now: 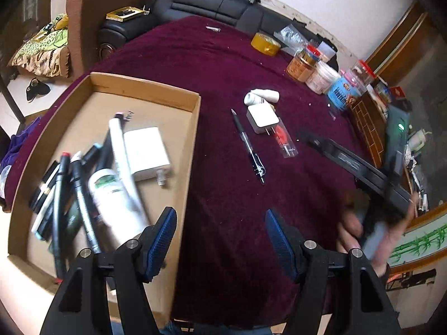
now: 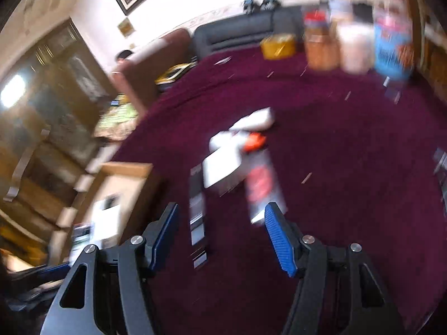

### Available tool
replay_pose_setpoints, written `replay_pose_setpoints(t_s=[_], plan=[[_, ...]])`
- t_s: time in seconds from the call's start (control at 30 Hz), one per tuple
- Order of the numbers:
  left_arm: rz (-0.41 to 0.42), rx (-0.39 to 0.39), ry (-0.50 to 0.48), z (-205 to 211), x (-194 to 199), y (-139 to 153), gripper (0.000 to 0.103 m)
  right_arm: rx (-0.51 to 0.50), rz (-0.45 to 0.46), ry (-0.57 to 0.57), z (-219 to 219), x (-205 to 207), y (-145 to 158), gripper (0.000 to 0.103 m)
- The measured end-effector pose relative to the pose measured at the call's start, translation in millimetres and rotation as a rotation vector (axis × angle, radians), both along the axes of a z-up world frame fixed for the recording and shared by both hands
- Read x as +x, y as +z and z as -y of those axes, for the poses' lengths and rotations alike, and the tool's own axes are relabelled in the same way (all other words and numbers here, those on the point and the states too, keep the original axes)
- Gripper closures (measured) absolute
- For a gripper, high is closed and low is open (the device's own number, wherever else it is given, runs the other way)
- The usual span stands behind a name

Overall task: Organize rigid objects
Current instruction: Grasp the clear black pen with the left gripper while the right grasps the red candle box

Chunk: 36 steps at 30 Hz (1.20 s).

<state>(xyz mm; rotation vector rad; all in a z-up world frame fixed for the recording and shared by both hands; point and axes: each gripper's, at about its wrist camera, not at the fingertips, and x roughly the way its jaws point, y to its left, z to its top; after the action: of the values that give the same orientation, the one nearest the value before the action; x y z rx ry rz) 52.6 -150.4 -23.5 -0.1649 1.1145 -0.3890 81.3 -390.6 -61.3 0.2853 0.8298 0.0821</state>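
Note:
A shallow cardboard box [image 1: 145, 89] lies on the left of the maroon tablecloth [image 1: 212, 64]. In it lie several pens and markers, a white tube [image 1: 117, 195] and a white power bank [image 1: 146, 153]. On the cloth lie a black pen [image 1: 248, 148], a white charger plug [image 1: 262, 118], a red item in a clear packet [image 1: 283, 139] and a small white roll [image 1: 261, 97]. My left gripper [image 1: 220, 240] is open over the cloth by the box's right wall, nothing between its fingers. My right gripper [image 2: 222, 234] is open above the blurred pen [image 2: 197, 217] and packet [image 2: 262, 187].
Jars and tubs [image 1: 321, 75] and a yellow tape roll [image 1: 265, 44] stand along the far right of the table. A black sofa [image 1: 201, 2] and a brown chair [image 1: 83, 19] are behind it. A hand [image 1: 371, 231] holds the other gripper at the right.

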Motion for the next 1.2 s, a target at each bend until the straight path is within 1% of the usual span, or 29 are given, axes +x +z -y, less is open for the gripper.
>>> replay_pose_setpoints(t_s=[0.07,0.13,0.2,0.27,0.4,0.47,0.5,0.57,0.7,0.8,0.93,0.97,1.03,1.07,1.13,1.17,1.2], plan=[[-0.010,0.014,0.001,6,5,-4,0.034,0.018,-0.002,-0.012,7,10,-14,0.041],[-0.023,0.033,-0.004,14,11,-8,0.034,0.037,-0.025,-0.032,14,15,-26,0.041],[-0.036,0.043,-0.008,21,17,-13,0.034,0.024,-0.023,-0.050,17,15,-30,0.041],[-0.047,0.052,-0.022,32,23,-17,0.034,0.022,-0.015,-0.033,14,14,-32,0.041],[-0.065,0.076,-0.035,53,38,-26,0.034,-0.017,-0.049,-0.043,10,20,-39,0.041],[-0.070,0.091,-0.037,63,46,-31,0.034,-0.025,-0.051,-0.054,10,23,-41,0.041],[-0.076,0.101,-0.036,67,50,-34,0.034,-0.037,-0.059,-0.053,9,25,-43,0.042],[-0.084,0.112,-0.037,74,58,-38,0.034,-0.065,-0.068,-0.046,6,28,-46,0.048],[-0.109,0.134,-0.017,85,76,-47,0.034,-0.145,-0.086,-0.046,-1,29,-48,0.075],[-0.124,0.144,-0.003,91,85,-53,0.034,-0.119,-0.107,-0.037,4,23,-48,0.076],[-0.130,0.195,-0.002,104,96,-63,0.034,-0.055,-0.130,-0.055,19,12,-47,0.077],[-0.130,0.202,-0.004,106,98,-65,0.035,-0.036,-0.131,-0.079,25,10,-48,0.077],[-0.124,0.225,-0.007,115,103,-69,0.042,-0.006,-0.131,-0.113,34,9,-48,0.077],[-0.132,0.244,-0.006,119,106,-73,0.049,0.009,-0.131,-0.116,36,9,-49,0.077],[-0.091,0.285,-0.002,126,108,-73,0.060,0.012,-0.131,-0.116,37,9,-49,0.077],[-0.073,0.324,-0.003,131,108,-75,0.065,0.006,-0.132,-0.115,36,10,-49,0.077],[-0.055,0.344,-0.001,133,106,-75,0.069,0.004,-0.131,-0.116,35,10,-49,0.077]])
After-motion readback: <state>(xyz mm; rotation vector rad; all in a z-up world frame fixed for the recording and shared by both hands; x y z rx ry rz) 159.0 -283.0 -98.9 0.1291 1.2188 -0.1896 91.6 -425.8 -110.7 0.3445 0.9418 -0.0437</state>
